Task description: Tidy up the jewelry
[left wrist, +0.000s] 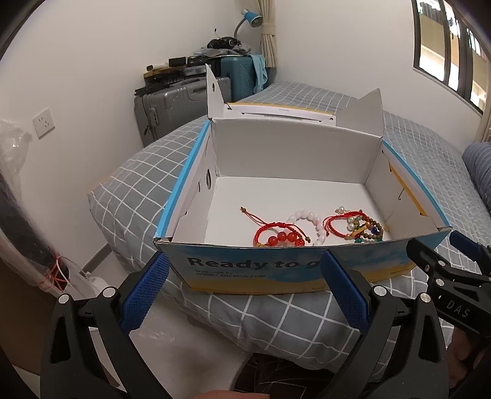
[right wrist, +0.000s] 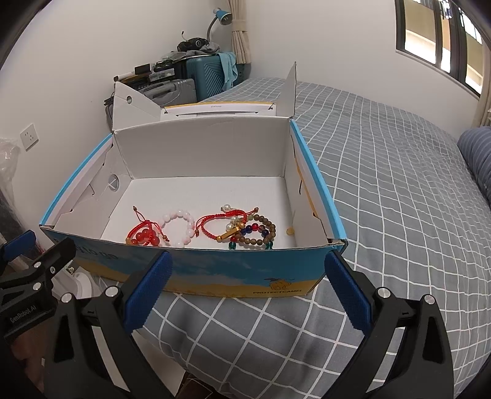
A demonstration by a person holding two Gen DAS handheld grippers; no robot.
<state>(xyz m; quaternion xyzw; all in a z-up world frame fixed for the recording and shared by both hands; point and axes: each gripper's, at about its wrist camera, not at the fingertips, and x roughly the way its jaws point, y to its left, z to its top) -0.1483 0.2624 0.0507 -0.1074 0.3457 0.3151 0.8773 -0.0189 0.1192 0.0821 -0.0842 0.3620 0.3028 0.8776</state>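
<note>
Both the left gripper (left wrist: 244,287) and right gripper (right wrist: 248,287) hold their jaws released, gripping nothing. Just beyond the jaws sits an open blue-and-yellow cardboard box (right wrist: 214,273) — beaded and red-cord bracelets (right wrist: 202,228) lie inside.

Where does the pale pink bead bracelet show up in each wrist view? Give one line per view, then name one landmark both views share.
Left wrist view: the pale pink bead bracelet lies on the box floor near the front wall, just right of the red bead bracelet.
Right wrist view: the same bracelet lies left of centre, again just right of the red one.
Shared landmark: the blue desk lamp.
</note>
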